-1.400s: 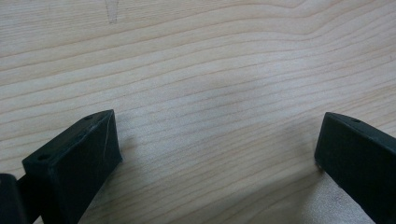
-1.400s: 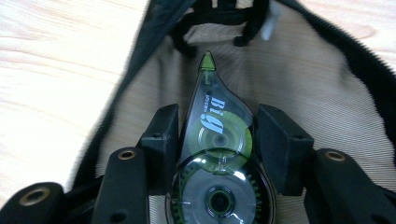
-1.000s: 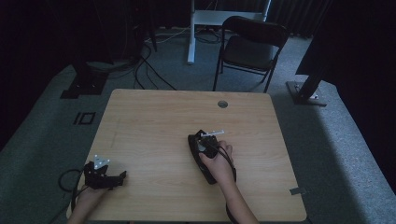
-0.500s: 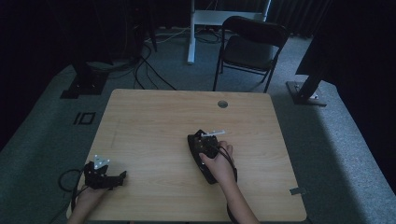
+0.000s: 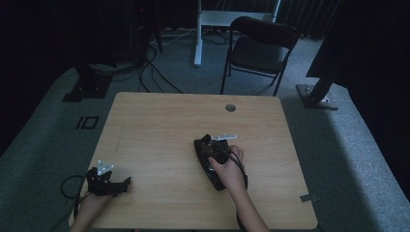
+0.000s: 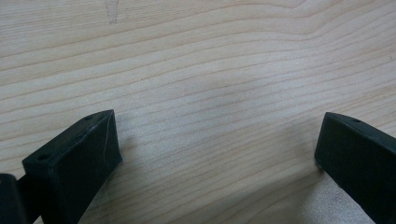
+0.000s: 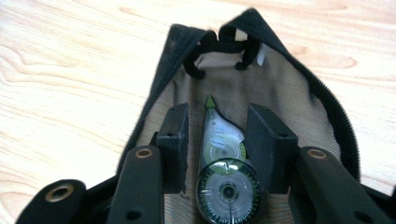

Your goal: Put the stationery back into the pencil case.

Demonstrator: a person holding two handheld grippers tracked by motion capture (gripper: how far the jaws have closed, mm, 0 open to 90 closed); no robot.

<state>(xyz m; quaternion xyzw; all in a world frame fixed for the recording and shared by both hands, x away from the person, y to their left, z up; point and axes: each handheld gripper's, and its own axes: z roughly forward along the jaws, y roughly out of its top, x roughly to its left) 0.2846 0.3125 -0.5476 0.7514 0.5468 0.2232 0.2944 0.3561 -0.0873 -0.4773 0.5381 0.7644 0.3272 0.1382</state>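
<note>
Gripping state, right tongs [image 7: 219, 140]: jaws closed in narrowly on a clear correction-tape dispenser [image 7: 223, 163], one black jaw pressed to each flat side of it.
Dispenser: transparent shell with a green toothed wheel near the camera and a green tip pointing away, toward the far end of the pouch.
Pouch [image 7: 299, 98]: black outside, tan ribbed lining, zip edge spread open; the dispenser and both jaw tips sit inside the opening, over the lining.
Pouch position: lying on the counter [image 5: 159, 125], right of centre, seen as a dark shape [image 5: 200, 150] under the right hand [image 5: 227, 169].
Right tongs from above [image 5: 212, 147]: pointing away from the person, with a pale plate sticking out to the right at the front.
Left tongs [image 6: 219, 144]: jaws spread wide, bare wood grain between them, nothing held.
Left tongs from above [image 5: 126, 181]: at the near left corner of the counter, well apart from the pouch, jaws pointing right, a grey three-cornered plate on top, cable looping off the edge.
Left hand [image 5: 92, 203]: behind the tool at the counter's edge.
Counter: light wood, with a small round grommet [image 5: 230, 107] near the far edge.
Surroundings: a dark folding chair [image 5: 261, 48] beyond the counter on grey carpet, cables on the floor to the far left.
</note>
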